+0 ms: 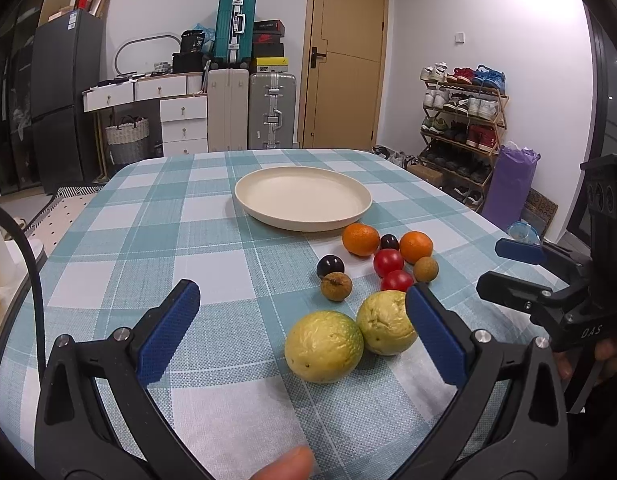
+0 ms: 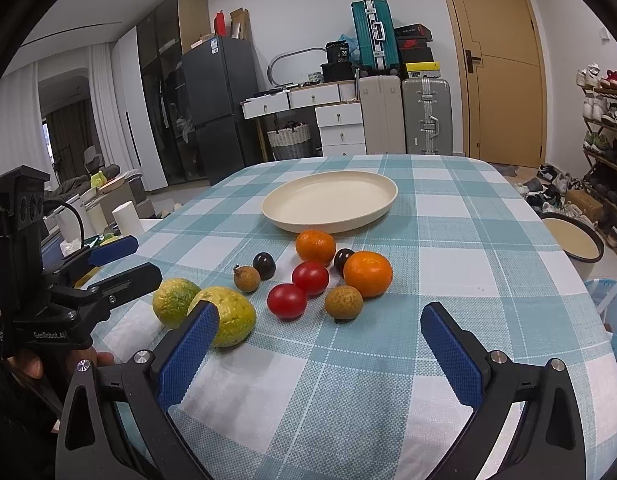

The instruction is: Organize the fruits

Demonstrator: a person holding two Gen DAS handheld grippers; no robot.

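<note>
A cream plate [image 1: 268, 216] [image 2: 372, 216] sits empty at the table's middle. In front of it lie two oranges [image 1: 360, 239] [image 2: 367, 273], two red tomatoes [image 1: 388, 261] [image 2: 287, 301], two dark plums [image 1: 330, 266] [image 2: 264, 265], two brown longans [image 1: 336, 286] [image 2: 343, 302] and two yellow-green passion fruits [image 1: 323, 346] [image 2: 228, 316]. My left gripper [image 1: 302, 298] is open and empty above the near table, just before the passion fruits. My right gripper [image 2: 320, 318] is open and empty, near the tomatoes and longan; it also shows in the left wrist view [image 1: 508, 268].
The table has a teal checked cloth [image 1: 212, 240] [image 2: 468, 240]. Behind it stand suitcases [image 1: 272, 110], white drawers [image 1: 184, 120], a door [image 1: 344, 56] and a shoe rack [image 1: 460, 128]. A bowl-like stool [image 2: 576, 240] stands right of the table.
</note>
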